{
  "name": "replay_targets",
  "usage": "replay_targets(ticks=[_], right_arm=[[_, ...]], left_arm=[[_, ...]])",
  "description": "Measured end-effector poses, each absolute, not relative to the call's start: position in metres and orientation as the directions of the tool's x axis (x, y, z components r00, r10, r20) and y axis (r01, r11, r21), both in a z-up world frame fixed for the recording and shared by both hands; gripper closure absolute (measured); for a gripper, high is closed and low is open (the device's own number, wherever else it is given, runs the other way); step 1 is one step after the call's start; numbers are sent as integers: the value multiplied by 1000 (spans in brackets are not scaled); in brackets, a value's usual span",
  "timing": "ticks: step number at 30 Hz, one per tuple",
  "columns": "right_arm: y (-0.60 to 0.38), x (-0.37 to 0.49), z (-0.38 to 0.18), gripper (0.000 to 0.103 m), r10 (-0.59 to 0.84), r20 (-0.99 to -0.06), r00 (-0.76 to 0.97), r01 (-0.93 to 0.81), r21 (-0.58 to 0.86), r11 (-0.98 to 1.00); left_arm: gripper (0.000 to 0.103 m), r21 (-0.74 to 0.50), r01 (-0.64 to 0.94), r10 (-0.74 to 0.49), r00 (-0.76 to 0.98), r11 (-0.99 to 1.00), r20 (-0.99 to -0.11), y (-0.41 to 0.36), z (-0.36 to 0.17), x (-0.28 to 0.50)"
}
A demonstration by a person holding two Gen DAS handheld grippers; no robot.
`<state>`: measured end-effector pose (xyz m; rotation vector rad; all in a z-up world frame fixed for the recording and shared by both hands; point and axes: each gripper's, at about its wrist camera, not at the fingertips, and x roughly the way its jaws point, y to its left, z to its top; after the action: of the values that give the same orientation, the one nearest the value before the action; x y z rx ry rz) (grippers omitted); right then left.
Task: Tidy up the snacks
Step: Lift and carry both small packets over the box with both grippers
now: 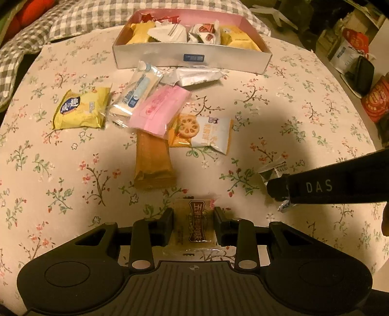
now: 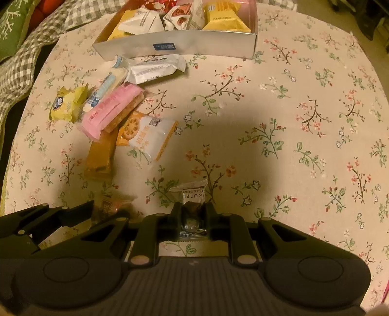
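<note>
Left wrist view: several snacks are already packed in the far box (image 1: 192, 57), seven are left loose nearby, while a beef-flavour packet (image 1: 194, 224) is clamped by the left gripper (image 1: 193, 220) and a truffle chocolate (image 2: 193, 201) by the right gripper (image 2: 193, 215).

Floral cloth (image 1: 304, 102) covers the table, pale with pink and green sprigs; grey-checked fabric (image 1: 73, 21) bunched beyond its far left corner; green cushion (image 2: 12, 26) with white branch motif there too; cluttered shelves and bags (image 1: 352, 48) past the right edge; light warm, dim.
</note>
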<state>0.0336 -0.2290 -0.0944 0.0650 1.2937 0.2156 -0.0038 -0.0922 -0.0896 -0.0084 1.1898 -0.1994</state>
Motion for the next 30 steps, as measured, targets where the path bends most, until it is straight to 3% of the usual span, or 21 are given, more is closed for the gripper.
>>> replay_targets(ticks=[30], right_arm=[[-236, 35, -82, 86, 222, -916, 335, -100, 200, 975]], left_arm=[[71, -22, 209, -115, 446, 978, -888, -95, -63, 13]])
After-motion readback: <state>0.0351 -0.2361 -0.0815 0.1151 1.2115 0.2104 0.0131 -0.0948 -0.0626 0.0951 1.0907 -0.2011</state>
